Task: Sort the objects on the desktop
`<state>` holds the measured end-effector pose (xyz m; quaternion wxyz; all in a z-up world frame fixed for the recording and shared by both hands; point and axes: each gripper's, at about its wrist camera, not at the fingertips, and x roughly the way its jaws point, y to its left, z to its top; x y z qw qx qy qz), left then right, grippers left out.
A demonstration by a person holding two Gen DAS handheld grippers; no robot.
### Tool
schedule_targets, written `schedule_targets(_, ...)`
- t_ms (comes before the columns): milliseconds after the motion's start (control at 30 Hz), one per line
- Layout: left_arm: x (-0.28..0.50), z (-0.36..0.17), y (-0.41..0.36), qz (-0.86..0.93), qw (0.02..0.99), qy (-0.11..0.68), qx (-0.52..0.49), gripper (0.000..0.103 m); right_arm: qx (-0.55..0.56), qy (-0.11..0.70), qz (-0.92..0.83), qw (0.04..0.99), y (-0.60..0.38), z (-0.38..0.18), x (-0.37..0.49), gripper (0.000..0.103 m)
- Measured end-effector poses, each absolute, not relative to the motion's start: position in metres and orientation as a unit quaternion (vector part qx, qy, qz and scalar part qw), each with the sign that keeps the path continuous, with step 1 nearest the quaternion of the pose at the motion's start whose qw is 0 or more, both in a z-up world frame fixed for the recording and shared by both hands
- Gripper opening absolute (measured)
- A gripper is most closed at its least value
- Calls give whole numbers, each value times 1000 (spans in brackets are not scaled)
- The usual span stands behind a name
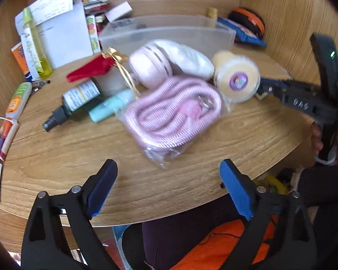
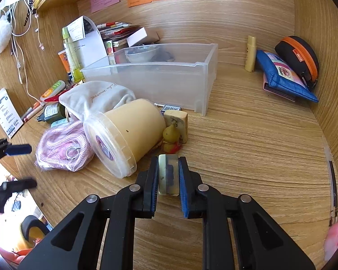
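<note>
The right claw point(image 2: 168, 175) is closed on a small translucent block point(image 2: 168, 173), pale yellow-green with a dark patch inside, pinched flat between the two blue pads close to the camera and held just above the counter point(image 2: 247, 146). The grip looks square and centred, so the job now is transport rather than regrasp: carry the block from its place at 6 o'clock up toward the clear plastic bin point(image 2: 160, 78) at 12 o'clock, which is the likely place to drop it.

Lift first. Just past the fingertips at 12 o'clock sit a small yellow gourd charm point(image 2: 171, 135) and a cream tile point(image 2: 176, 122), with the tipped-over yellow tub point(image 2: 126, 132) at 11 o'clock; a low sweep would knock them. The bin's front wall needs clearing too, so rise before moving forward and release only once the block is over the open top. The bin already holds a clear bowl at its far left end, so the near right part looks safer.

The left claw point(image 1: 169, 180) is wide open and holds nothing, hovering over the counter's near edge with the bagged pink cord point(image 1: 173, 112) at 12 o'clock ahead of it. It is well apart from the right claw's path and can wait. Farther back, the white pouch point(image 2: 97, 96) and dark green bottle point(image 2: 53, 111) lie at 10 o'clock.
</note>
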<state>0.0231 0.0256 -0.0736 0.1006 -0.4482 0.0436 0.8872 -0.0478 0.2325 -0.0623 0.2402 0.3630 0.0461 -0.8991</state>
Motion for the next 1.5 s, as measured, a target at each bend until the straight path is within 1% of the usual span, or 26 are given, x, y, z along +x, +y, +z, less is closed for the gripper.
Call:
schedule_targets(33,19,-77,28,885,98,44,-453,93,363,46,-899,241,233,-63,-48,15)
schedule_targets(67,16,-80,30,888,96,45,-448,96,362,46,-899,241,233,-62,-47,15)
schedule_targets(167,3,-82,34,894,98,40,-436,96,357,42,-901,242,234,-60,-46,15)
schedule_targets(233,-4,-82,36,898,105,38,-426,92,357,40,-901,245,236,-59,-45,15)
schedule_targets(300,-10,-82,38,901,98,45,-420,81,354,39,-902,243,239,-56,-44,15)
schedule_targets(367,-14,-80,34,902,106,31,-418,80,353,41,-903,242,241,-54,-42,15)
schedule_targets(467,-13,-73,25,904,111,13,-412,73,354,42,-904,237,247,-53,-40,15)
schedule_targets(567,-10,-61,20,910,116,2,-398,71,357,34,-904,232,253,-52,-40,15)
schedule_targets(733,-5,-35,22,919,153,-22,-364,72,353,14,-900,254,253,-47,-35,15)
schedule_targets(767,-7,-34,23,919,155,-22,-362,74,350,20,-900,257,249,-45,-33,15)
schedule_targets(867,-15,-39,22,914,149,-26,-376,74,349,28,-898,265,240,-45,-30,15)
schedule_targets(967,-19,-49,9,898,163,-80,-400,74,352,29,-897,265,237,-47,-30,15)
schedule_targets(1067,-15,-46,4,890,181,-108,-404,74,354,30,-895,269,237,-48,-27,15)
schedule_targets(1200,-4,-35,13,889,206,-105,-396,74,359,27,-890,278,238,-50,-23,15)
schedule_targets(1333,4,-24,32,891,229,-81,-385,74,362,28,-886,287,237,-53,-13,15)
schedule_targets(1400,1,-23,38,892,226,-69,-386,78,361,35,-885,292,233,-53,-9,15)
schedule_targets(1500,-6,-34,42,890,206,-56,-402,79,361,41,-884,293,230,-53,-9,15)
